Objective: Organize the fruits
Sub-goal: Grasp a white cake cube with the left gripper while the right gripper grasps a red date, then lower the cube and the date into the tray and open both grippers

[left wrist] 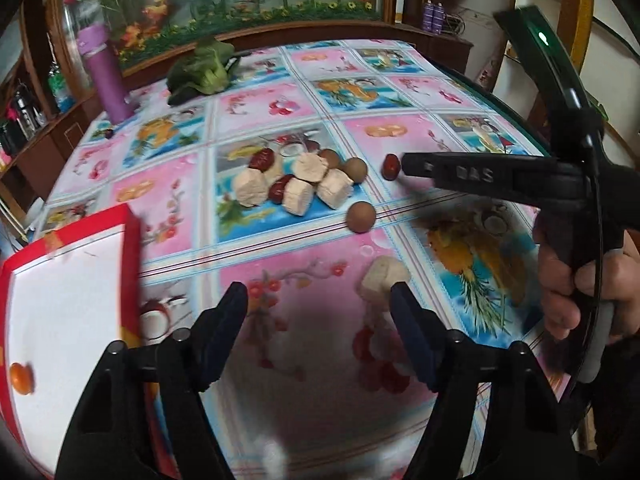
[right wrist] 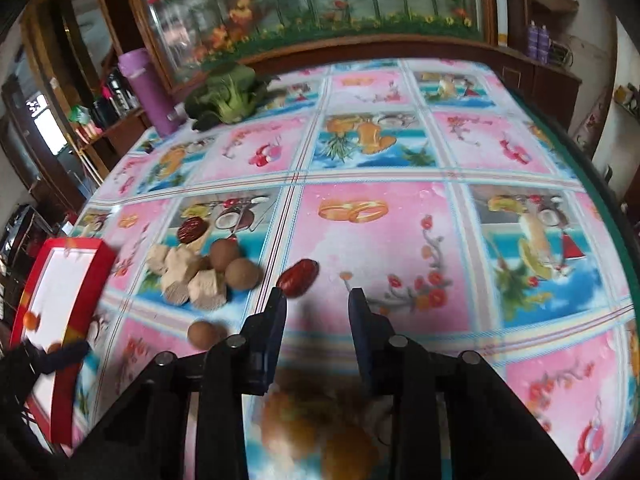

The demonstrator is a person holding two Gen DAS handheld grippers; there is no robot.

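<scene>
A pile of pale chunks, red dates and brown longans [left wrist: 296,180] lies mid-table, also the pile [right wrist: 196,276] in the right wrist view. A lone red date [right wrist: 298,278] lies just ahead of my open right gripper [right wrist: 317,300], close to its left fingertip; the same date [left wrist: 391,167] sits at that gripper's tip [left wrist: 406,165] in the left wrist view. My left gripper [left wrist: 318,296] is open with nothing between its fingers; one pale chunk [left wrist: 384,276] lies by its right fingertip. A single longan [left wrist: 361,217] sits apart. The red box [left wrist: 128,264] at the left holds a small orange fruit [left wrist: 20,378].
A purple bottle [left wrist: 106,76] and a leafy green vegetable [left wrist: 200,68] stand at the table's far left. A wooden-framed flower panel [left wrist: 240,8] runs behind the table. The table edge [right wrist: 592,184] curves down the right. A hand [left wrist: 580,280] holds the right gripper's handle.
</scene>
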